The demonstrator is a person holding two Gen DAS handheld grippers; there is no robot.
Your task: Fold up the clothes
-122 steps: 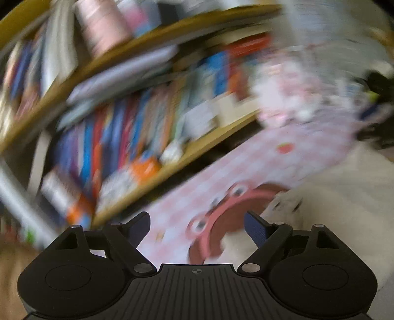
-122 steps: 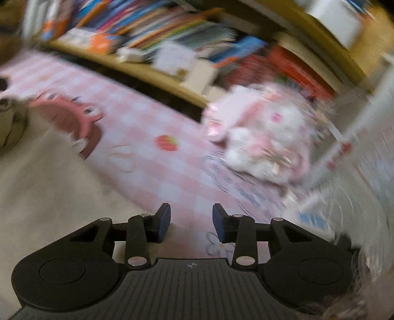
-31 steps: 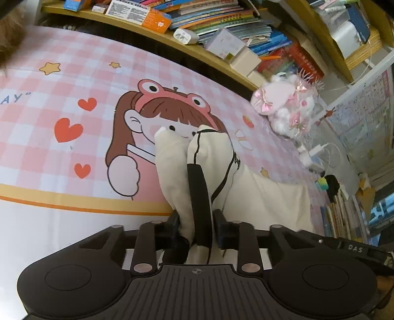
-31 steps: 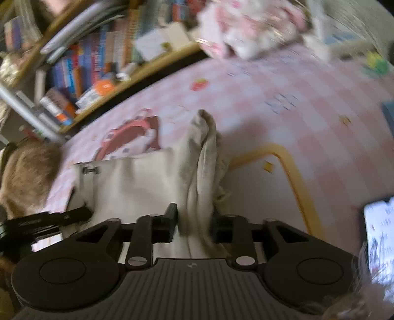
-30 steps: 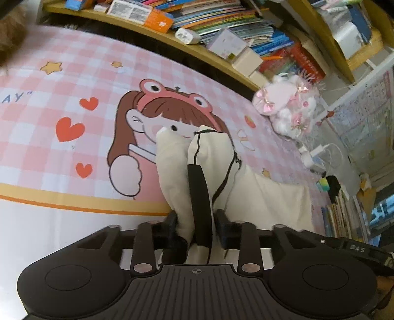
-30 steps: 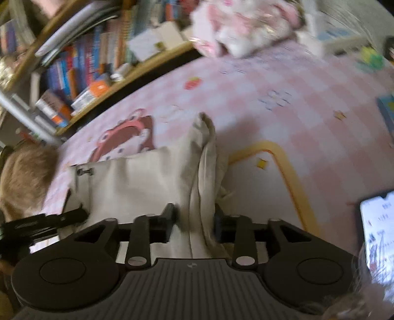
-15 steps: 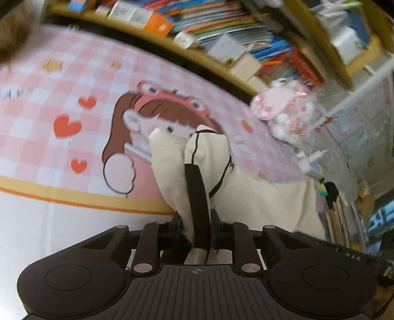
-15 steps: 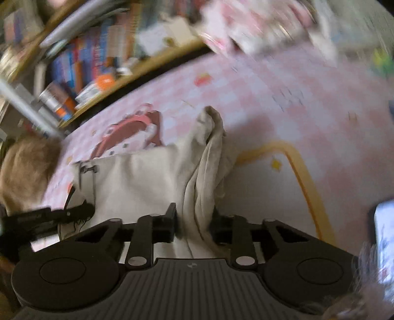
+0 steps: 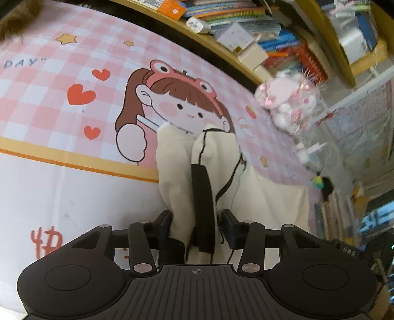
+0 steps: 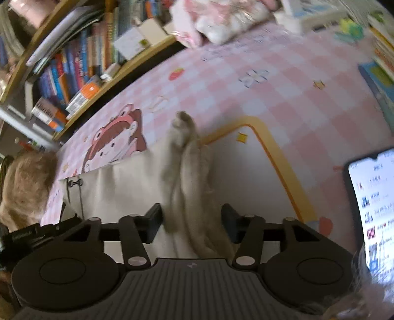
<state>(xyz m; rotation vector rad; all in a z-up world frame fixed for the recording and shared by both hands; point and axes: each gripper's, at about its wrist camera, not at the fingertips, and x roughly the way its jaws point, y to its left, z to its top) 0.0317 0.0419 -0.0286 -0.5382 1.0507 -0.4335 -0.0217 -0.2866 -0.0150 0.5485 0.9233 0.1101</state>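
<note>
One cream garment (image 9: 266, 194), one plush toy (image 9: 288, 101), one phone (image 10: 374, 204).

Under me lies a pink-and-white checked sheet (image 9: 49, 81) printed with a cartoon girl (image 9: 177, 103) in a frog-eyed headband, red hearts (image 9: 80, 94), small yellow stars and a yellow-bordered white panel (image 9: 61, 192). Along its far edge I see a wooden bookshelf (image 9: 246, 71) crammed with colourful books (image 9: 283, 46), some lying flat, with an orange box (image 9: 171, 6) and a white box (image 9: 251, 55) near its lip. A fluffy pink-and-white plush toy (image 9: 288, 103) sits on the sheet just beside the shelf. On my right side, a phone (image 10: 374, 204) with a lit screen lies at the frame's edge. To my left, a tan furry mass (image 10: 24, 187) rests by the sheet's border; I cannot tell what it is.
</note>
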